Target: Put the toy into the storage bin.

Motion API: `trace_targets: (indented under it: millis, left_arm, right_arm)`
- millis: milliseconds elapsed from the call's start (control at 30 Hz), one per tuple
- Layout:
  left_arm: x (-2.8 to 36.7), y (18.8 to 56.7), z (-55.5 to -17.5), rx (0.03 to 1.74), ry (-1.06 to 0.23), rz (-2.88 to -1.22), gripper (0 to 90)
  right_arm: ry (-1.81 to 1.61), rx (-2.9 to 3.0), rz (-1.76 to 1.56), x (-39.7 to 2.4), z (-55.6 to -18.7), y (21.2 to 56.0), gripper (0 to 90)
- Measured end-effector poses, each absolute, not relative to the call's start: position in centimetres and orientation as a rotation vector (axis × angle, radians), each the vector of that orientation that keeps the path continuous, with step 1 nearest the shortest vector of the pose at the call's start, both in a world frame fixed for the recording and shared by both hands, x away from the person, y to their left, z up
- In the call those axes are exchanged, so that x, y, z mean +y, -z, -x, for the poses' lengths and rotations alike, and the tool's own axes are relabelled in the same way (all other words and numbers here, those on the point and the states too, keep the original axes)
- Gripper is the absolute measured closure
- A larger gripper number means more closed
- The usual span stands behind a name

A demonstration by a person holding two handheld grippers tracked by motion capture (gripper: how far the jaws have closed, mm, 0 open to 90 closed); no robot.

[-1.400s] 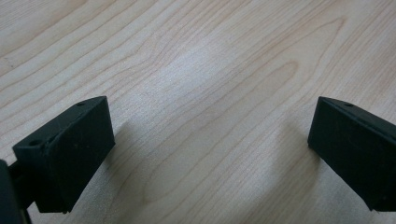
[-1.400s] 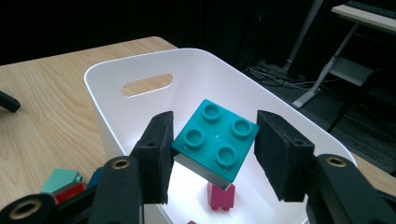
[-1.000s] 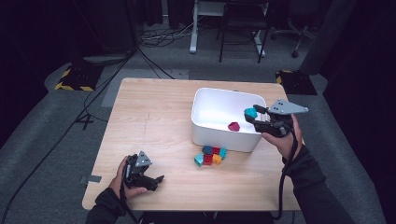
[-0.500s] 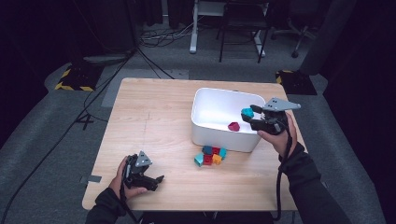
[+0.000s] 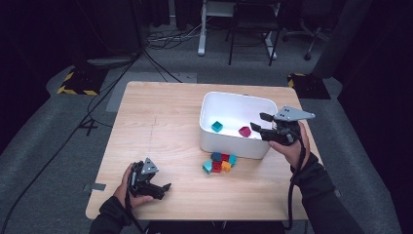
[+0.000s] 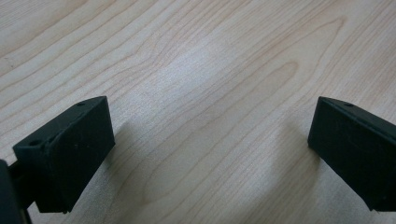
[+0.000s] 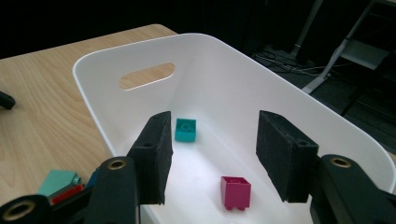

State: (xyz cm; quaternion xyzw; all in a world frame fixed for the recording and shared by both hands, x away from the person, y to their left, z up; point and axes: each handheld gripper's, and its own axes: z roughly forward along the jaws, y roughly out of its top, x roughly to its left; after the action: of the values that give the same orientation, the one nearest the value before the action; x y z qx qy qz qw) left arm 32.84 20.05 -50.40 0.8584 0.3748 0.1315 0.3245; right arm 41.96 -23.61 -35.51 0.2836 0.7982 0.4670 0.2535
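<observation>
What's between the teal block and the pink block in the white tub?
Nothing: bare white floor of the tub separates the teal block and pink block, seen from high view.

Both forearms wear dark sleeves (image 5: pixel 319 195). Each hand carries a black gripper topped by a grey three-cornered plate with small dark holes. A black cable (image 5: pixel 292 195) trails from the right gripper (image 5: pixel 260 124) along the sleeve. The left gripper (image 5: pixel 163 190) has blocky black jaws with matte faces and small screw holes. The right gripper's jaw arms carry brass-ringed screw holes.
</observation>
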Motion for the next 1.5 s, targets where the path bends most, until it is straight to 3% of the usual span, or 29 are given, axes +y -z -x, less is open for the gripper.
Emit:
trace_targets:
  millis: [533, 1033, 1500]
  left_arm:
    - [20.0, 50.4, -32.8, 0.983, -0.344, -2.252, 0.6]
    - [20.1, 50.4, -32.9, 0.983, -0.345, -2.252, 0.6]
    - [20.0, 50.4, -32.8, 0.983, -0.345, -2.252, 0.6]
  right_arm:
    - [-1.382, 2.201, -0.648, -23.8, -36.4, 35.8, 46.8]
    - [-1.346, 2.315, -0.64, -22.3, -34.9, 41.7, 45.1]
    - [-1.214, 2.457, -0.623, -19.7, -36.3, 47.4, 40.6]
